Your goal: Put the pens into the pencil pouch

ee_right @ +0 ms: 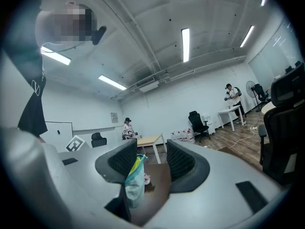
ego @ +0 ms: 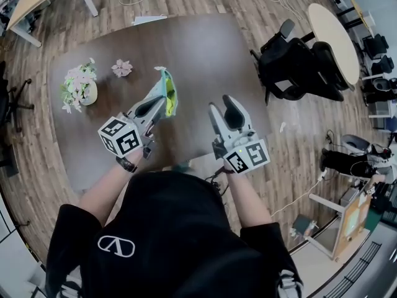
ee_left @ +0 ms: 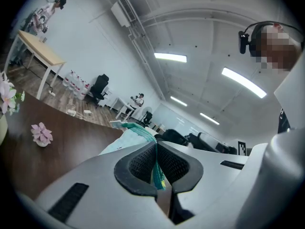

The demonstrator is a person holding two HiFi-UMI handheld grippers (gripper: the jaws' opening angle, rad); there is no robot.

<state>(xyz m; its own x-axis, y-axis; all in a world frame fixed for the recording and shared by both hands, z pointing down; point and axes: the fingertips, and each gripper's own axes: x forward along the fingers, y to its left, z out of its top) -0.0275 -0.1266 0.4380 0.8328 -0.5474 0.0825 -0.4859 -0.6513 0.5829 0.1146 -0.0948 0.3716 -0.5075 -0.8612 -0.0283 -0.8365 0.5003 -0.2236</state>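
Left gripper (ego: pixel 159 104): jaws pinching the rim of the teal pencil pouch (ego: pixel 166 87), held upright over the tabletop (ego: pixel 198 48) at frame centre. Right gripper (ego: pixel 223 109): jaws spread, empty, just beside. Pouch judged light, soft and floppy; best gripped at the opening's edge.

The head view looks steeply down from above the person onto the brown bench (ego: pixel 186 48), with the left tool (ego: pixel 156 101) and right tool (ego: pixel 221 104) at mid-frame. The left gripper view and right gripper view each sit close behind their own jaws, facing level across the room. All three share the teal pouch (ego: pixel 166 92).
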